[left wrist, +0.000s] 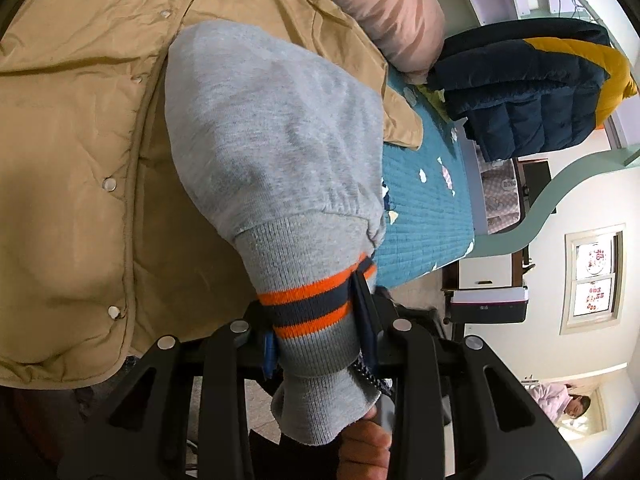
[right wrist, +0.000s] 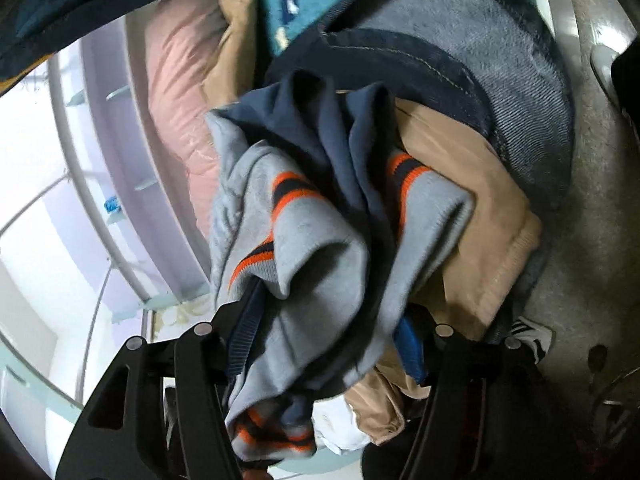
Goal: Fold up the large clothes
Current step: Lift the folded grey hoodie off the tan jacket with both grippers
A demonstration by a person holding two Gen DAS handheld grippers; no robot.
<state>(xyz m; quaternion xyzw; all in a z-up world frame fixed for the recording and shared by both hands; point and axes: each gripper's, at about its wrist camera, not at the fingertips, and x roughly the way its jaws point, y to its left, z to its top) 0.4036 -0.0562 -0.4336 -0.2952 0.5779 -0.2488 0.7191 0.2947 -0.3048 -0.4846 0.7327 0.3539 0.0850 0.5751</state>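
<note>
Left tongs (left wrist: 320, 340) clench the grey sweatshirt's (left wrist: 272, 152) striped cuff; right tongs (right wrist: 328, 340) stand released around its bunched folds near the bed's (left wrist: 428, 216) edge.

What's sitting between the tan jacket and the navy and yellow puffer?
In the left wrist view, the gray sleeve and teal bedspread lie between tan jacket and puffer.

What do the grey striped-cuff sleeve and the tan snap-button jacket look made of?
Grey striped-cuff sleeve: soft matte knit, likely cotton-blend sweatshirt jersey; heathered surface, ribbed cuff with orange and navy bands. Tan snap-button jacket: smooth woven shell with slight sheen, probably nylon or polyester, lightly padded judging by its puffy wrinkles; metal-looking snaps.
</note>
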